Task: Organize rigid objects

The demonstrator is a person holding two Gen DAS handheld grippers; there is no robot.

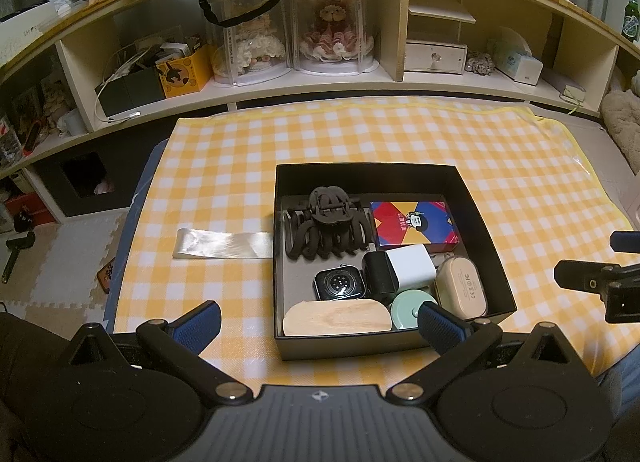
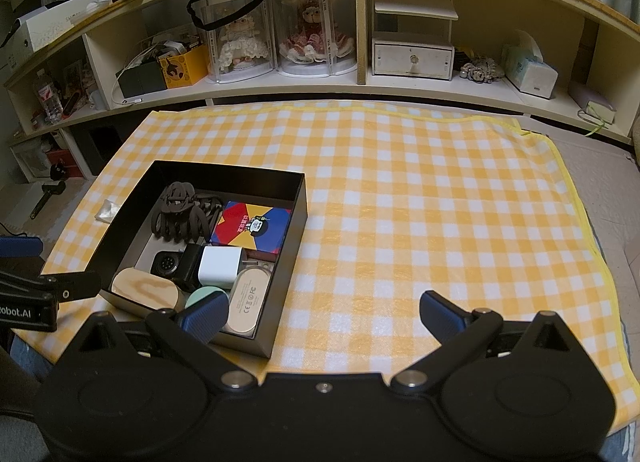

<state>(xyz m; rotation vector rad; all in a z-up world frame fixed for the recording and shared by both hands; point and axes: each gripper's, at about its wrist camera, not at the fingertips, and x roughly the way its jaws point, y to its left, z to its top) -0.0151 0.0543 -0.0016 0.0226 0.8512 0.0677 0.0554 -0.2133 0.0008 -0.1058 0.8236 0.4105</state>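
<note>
Box (image 1: 476,222) holds clip (image 1: 326,228), watch (image 1: 340,285), charger (image 1: 412,267).

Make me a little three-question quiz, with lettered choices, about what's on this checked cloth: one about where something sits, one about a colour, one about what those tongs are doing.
1. Where does the hair claw lie?
A. In the black box, far left corner
B. On the cloth beside the box
C. On the shelf

2. What colour is the small round lidded item at the box's near edge?
A. Red
B. Pale green
C. Purple

3. How do the left tongs and right tongs stand?
A. Both spread apart, holding nothing
B. Both clamped on the box
C. One holding the watch

Answers: 1 A, the claw rests inside the box next to the colourful carton. 2 B, its top is mint green. 3 A, each pair shows a wide gap with nothing between.
</note>
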